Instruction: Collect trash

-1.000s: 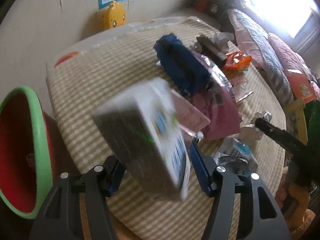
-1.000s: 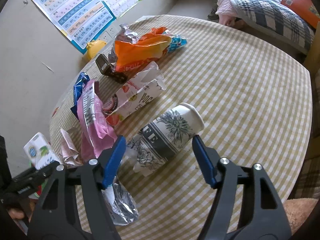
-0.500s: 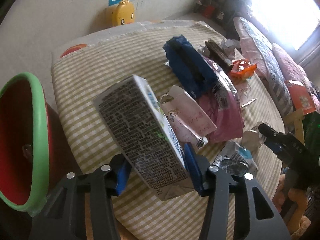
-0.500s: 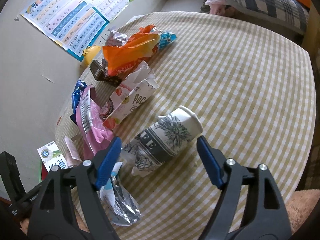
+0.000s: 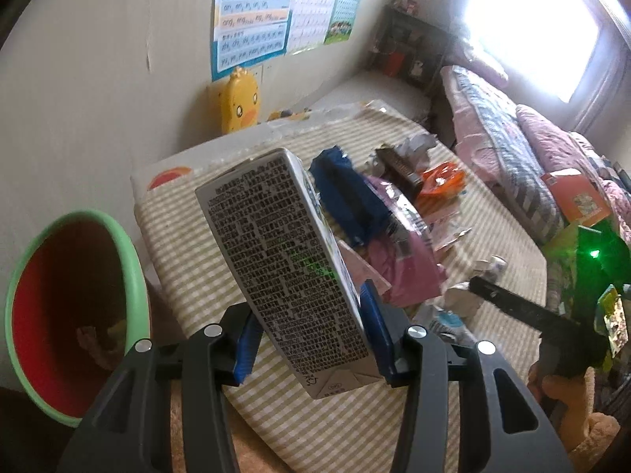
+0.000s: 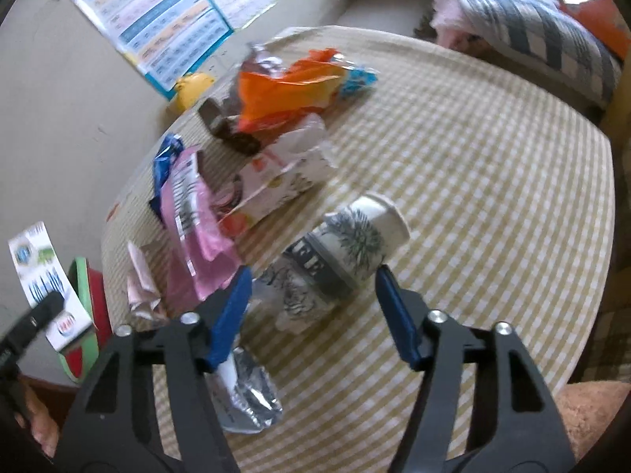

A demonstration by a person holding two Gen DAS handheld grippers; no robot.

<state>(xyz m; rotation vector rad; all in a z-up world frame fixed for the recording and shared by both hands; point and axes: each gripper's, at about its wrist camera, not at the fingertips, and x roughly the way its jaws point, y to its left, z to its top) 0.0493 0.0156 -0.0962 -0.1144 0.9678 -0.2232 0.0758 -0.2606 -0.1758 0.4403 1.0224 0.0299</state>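
Observation:
My left gripper (image 5: 311, 335) is shut on a white drink carton (image 5: 284, 260) and holds it tilted above the near edge of the checked table (image 5: 177, 236). The carton also shows in the right wrist view (image 6: 43, 276). A red bin with a green rim (image 5: 75, 307) stands low at the left of the table. My right gripper (image 6: 311, 295) is open, its jaws on either side of a crushed paper cup (image 6: 335, 260) lying on the table. Wrappers lie behind it: pink (image 6: 197, 213), orange (image 6: 292, 86), blue (image 6: 165, 153).
A silver foil wrapper (image 6: 248, 398) lies under my right gripper's left finger. A snack box (image 6: 276, 189) lies beyond the cup. A yellow duck toy (image 5: 238, 98) stands against the wall. A bed (image 5: 512, 146) runs along the far right.
My left gripper closed on the carton and lifted it up, tilting it more upright. My right gripper moved forward so the paper cup sits between its jaws.

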